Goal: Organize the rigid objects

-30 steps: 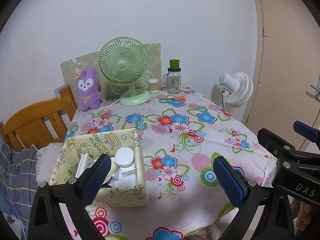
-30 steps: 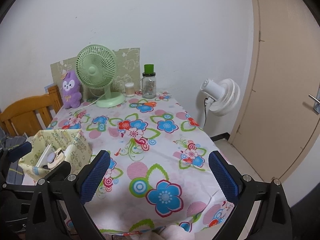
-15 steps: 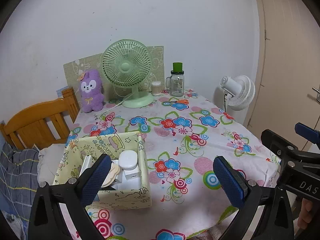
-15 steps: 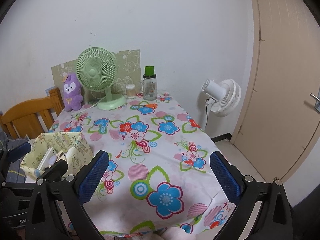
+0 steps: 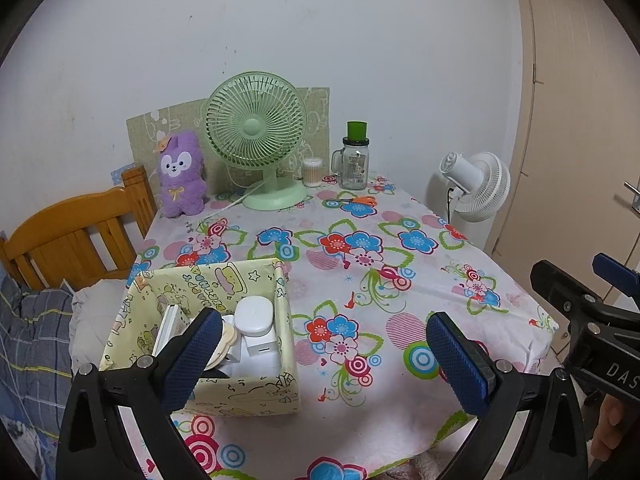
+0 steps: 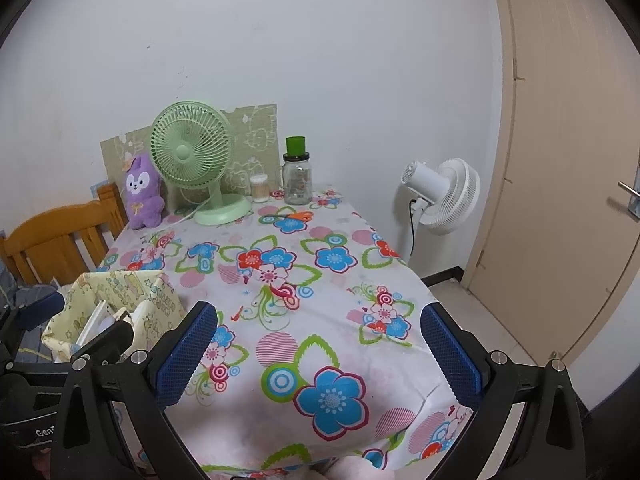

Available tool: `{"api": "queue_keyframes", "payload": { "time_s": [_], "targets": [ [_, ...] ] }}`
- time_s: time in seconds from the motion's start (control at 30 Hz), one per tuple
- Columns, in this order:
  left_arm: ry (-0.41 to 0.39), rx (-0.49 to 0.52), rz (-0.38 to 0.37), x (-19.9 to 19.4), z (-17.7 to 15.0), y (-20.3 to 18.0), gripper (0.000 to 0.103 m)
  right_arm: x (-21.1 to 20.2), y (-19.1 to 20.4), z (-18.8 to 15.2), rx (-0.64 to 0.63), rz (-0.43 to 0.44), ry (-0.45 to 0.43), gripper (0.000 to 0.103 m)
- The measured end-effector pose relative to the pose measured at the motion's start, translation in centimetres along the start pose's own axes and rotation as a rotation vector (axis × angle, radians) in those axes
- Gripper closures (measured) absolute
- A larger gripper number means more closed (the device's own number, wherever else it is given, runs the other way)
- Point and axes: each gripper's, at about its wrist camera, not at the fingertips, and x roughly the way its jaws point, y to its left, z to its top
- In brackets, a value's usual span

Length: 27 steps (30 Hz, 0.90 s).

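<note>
While both grippers, left gripper [image 5: 320, 354] and right gripper [image 6: 318, 350], hang spread and empty, scissors [image 5: 352, 200] should be approached squarely, then boxed [image 5: 256, 274].

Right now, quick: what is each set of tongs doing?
Left tongs: open, holding nothing, above the table's near edge.
Right tongs: open, holding nothing.

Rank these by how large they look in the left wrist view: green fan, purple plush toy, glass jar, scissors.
1. green fan
2. purple plush toy
3. glass jar
4. scissors

All stand near the table's far edge, so nearness hardly affects the order.
</note>
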Motion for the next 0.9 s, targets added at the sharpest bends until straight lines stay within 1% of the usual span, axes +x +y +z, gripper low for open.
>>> {"api": "queue_keyframes", "payload": {
  "time_s": [0.23,0.9],
  "targets": [
    [-0.003,-0.017,0.002,0.03,-0.04,0.38,0.000,0.07,0.16,0.02,-0.006,-0.006,0.002,0.000],
    [-0.008,-0.015,0.014,-0.30,-0.01,0.53,0.000,-0.11,0.39,-0.02,-0.008,0.000,0.003,0.000]
  ]
}}
